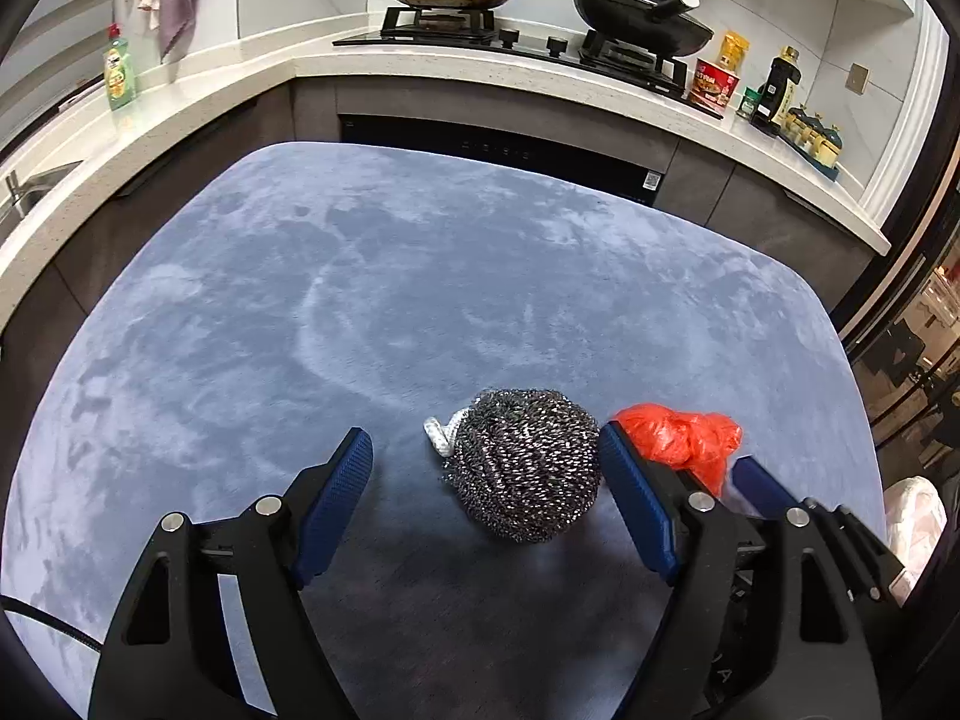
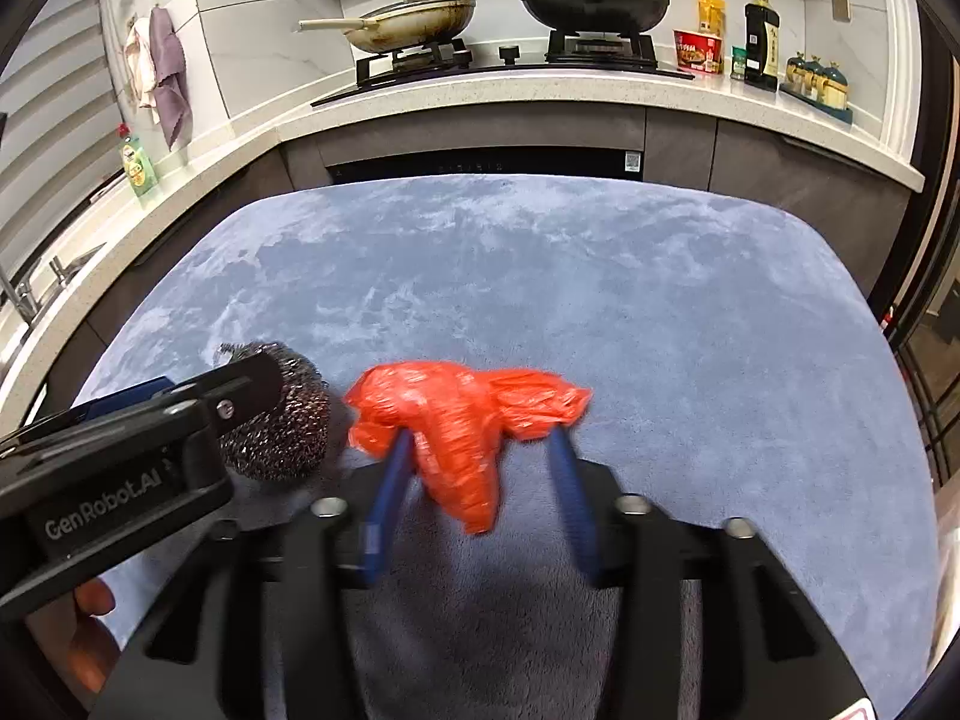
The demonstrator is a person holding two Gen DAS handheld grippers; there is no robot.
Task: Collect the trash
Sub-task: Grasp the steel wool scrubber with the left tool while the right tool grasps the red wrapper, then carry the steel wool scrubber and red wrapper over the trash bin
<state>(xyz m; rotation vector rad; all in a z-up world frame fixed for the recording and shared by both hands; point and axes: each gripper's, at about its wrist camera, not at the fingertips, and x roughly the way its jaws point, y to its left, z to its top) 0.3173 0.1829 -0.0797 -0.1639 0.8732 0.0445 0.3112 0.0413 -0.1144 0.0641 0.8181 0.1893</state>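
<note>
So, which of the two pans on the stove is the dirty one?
The cream pan on the left burner, stained brown inside. The black pan on the right burner shows no stains.

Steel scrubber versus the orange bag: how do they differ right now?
The steel scrubber is a round, grey metallic ball; the orange bag is crumpled, limp plastic. The scrubber sits between the left gripper's open jaws, the bag between the right gripper's. Both lie on the blue cloth.

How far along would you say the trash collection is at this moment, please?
Nothing looks collected yet. In hand: the open left gripper straddles the scourer on the blue cloth, not clamped, while the open right gripper sits around the red bag, which lies between its fingers. Left: closing on both and carrying them off; no bin is visible.
</note>
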